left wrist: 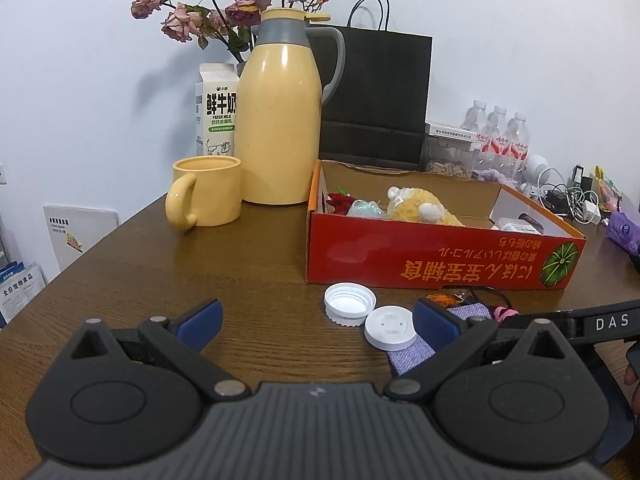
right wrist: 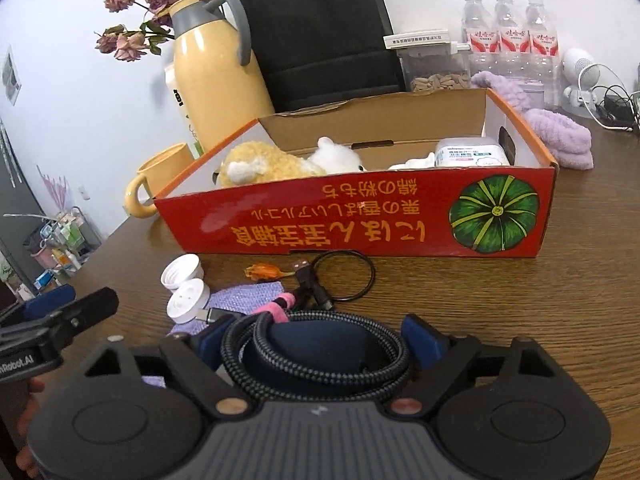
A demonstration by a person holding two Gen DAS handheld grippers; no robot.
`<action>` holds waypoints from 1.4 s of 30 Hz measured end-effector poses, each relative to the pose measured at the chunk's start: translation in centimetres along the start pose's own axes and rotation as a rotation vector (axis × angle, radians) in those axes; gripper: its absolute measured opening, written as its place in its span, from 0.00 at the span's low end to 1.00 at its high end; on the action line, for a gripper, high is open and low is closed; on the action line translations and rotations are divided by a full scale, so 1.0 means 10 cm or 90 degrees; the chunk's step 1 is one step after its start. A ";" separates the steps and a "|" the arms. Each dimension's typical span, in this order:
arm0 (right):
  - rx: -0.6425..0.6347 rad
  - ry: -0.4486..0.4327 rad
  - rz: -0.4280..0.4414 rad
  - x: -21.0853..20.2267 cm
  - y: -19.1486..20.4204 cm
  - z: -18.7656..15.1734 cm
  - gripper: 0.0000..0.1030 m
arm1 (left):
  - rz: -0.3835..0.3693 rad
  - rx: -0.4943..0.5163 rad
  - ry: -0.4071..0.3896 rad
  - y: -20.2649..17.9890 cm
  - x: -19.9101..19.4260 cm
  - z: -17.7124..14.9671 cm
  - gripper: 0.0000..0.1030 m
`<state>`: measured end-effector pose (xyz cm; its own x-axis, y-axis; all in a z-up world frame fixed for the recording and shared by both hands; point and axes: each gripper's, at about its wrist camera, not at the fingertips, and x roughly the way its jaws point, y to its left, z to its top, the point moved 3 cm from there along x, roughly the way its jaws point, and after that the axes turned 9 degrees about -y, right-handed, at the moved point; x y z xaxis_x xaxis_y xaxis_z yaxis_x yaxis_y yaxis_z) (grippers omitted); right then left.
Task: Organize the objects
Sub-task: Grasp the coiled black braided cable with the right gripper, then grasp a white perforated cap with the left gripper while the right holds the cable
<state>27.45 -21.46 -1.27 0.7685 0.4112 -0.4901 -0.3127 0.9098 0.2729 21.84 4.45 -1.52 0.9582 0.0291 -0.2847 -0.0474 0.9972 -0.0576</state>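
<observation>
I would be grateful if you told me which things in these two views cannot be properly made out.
- Right gripper: the coiled braided cable lies between its fingers; contact cannot be judged.
- Red cardboard box: in the left wrist view its front wall hides the floor and the lower plush toy.
- Milk carton: partly behind the yellow thermos.
- Purple cloth: mostly under cable and caps.

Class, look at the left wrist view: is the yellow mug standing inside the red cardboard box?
No. The yellow mug stands on the wooden table, left of the red cardboard box and beside the yellow thermos jug.
</observation>
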 end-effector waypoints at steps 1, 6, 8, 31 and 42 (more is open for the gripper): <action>0.000 -0.003 0.000 -0.01 0.00 0.00 0.85 | 0.001 0.000 0.001 0.00 0.00 0.00 1.00; -0.006 -0.021 -0.003 -0.04 0.01 0.00 0.84 | 0.002 0.001 0.002 0.00 0.01 0.00 1.00; -0.017 -0.038 -0.008 -0.08 0.03 -0.01 0.84 | 0.003 0.001 0.002 0.00 0.01 0.00 1.00; -0.144 -0.269 -0.086 -0.65 0.02 0.15 0.83 | 0.019 0.011 0.029 -0.03 0.14 0.02 1.00; -0.143 -0.268 -0.100 -0.67 -0.09 0.15 0.83 | 0.000 0.031 0.097 -0.25 0.43 -0.01 1.00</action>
<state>23.39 -25.08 2.99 0.9602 0.2515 -0.1214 -0.2516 0.9677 0.0154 26.07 2.09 -2.66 0.9041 0.0224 -0.4267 -0.0307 0.9995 -0.0126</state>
